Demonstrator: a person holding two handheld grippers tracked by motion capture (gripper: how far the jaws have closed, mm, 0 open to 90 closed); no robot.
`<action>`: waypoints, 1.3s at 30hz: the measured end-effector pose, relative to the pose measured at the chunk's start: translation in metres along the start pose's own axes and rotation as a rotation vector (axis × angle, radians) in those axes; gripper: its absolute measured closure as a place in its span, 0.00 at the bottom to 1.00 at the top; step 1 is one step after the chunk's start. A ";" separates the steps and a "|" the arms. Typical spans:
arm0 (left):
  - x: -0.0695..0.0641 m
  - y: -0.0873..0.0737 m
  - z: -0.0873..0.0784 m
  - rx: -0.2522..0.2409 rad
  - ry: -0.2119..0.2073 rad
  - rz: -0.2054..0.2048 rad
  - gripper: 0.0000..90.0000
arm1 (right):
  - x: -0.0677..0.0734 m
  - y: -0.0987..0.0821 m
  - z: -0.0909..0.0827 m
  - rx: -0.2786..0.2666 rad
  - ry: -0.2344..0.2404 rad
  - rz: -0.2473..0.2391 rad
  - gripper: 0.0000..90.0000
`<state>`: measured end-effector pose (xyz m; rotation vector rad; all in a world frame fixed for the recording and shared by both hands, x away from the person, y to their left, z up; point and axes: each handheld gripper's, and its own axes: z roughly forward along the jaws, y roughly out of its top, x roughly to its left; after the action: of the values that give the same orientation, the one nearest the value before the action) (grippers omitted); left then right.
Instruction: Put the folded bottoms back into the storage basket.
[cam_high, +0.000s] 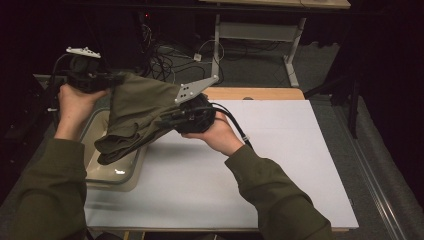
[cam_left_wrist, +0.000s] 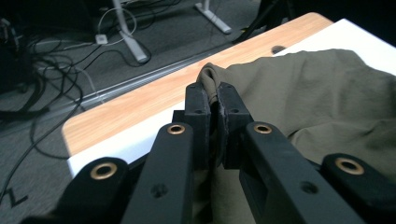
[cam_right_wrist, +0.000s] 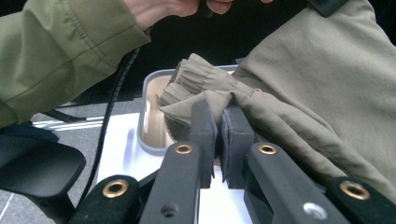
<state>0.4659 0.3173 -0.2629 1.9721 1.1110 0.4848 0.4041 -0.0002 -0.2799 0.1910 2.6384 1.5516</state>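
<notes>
At the left of the high view, above the beige tub (cam_high: 131, 176), an olive-green garment (cam_high: 142, 112) hangs stretched between the two claws. The left claw (cam_high: 111, 79) sits in the upper left of that frame, and the left gripper view shows its jaws pinched narrow on a small fold of the cloth (cam_left_wrist: 211, 79). The right claw (cam_high: 167, 121) lies lower and nearer the frame's middle, just left of the white sheet's centre; the right gripper view shows its jaws closed on a gathered, elasticated edge of the garment (cam_right_wrist: 201, 88), with the tub's rim (cam_right_wrist: 145, 112) behind it.

The span of cloth between the two holds runs as a slanting line from upper left down toward the middle, and the loose bulk droops from it into the tub. So the garment's free weight lies below and to the left of both claws, while the open white surface of the bench (cam_high: 280, 165) lies to the right. Judging by that, the right hand (cam_high: 215, 132) is the nearer one to the bare bench, and any spreading out would likely lead with it.
</notes>
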 end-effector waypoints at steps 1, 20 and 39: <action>0.005 -0.004 -0.001 0.003 0.007 -0.006 0.92 | 0.001 0.001 0.003 0.000 0.003 0.002 0.96; 0.061 -0.069 0.007 0.112 0.102 -0.066 0.92 | 0.037 0.006 0.107 0.086 0.138 -0.054 0.96; 0.082 -0.112 0.062 0.299 0.225 -0.054 0.92 | 0.054 0.001 0.158 0.095 0.195 -0.036 0.96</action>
<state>0.4904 0.3903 -0.3938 2.1762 1.4437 0.5478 0.3707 0.1445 -0.3557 -0.0027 2.8482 1.5072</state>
